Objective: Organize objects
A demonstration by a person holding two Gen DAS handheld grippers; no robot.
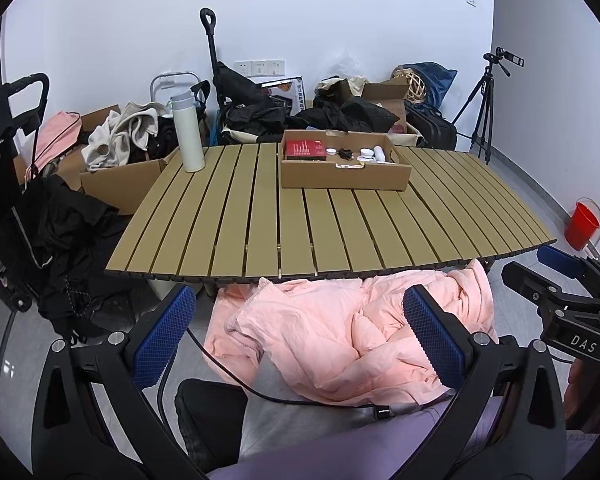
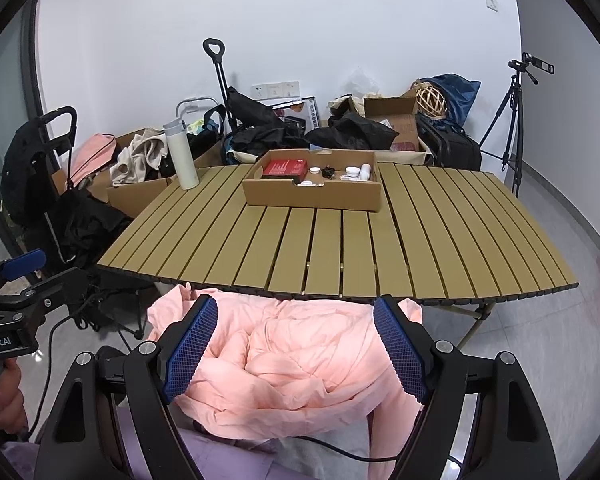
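Observation:
A slatted olive table (image 1: 260, 216) (image 2: 440, 232) carries a shallow cardboard box (image 1: 340, 176) (image 2: 312, 196) holding a red box (image 1: 305, 149) (image 2: 284, 169), white jars (image 1: 366, 154) and a black item. A white thermos (image 1: 187, 132) (image 2: 181, 156) stands upright at the table's back left. A pink padded jacket (image 1: 340, 336) (image 2: 300, 360) lies bunched below the near table edge. My left gripper (image 1: 296, 340) is open and empty above the jacket. My right gripper (image 2: 296, 352) is open and empty above the jacket too; it also shows in the left wrist view (image 1: 556, 276).
Open cartons of clothes (image 1: 120, 144), a black trolley (image 1: 24, 184), bags and boxes (image 1: 360, 108) crowd the floor behind and left of the table. A camera tripod (image 1: 484, 108) stands back right; a red bucket (image 1: 583, 224) sits right. A black cable (image 1: 260, 392) crosses below the jacket.

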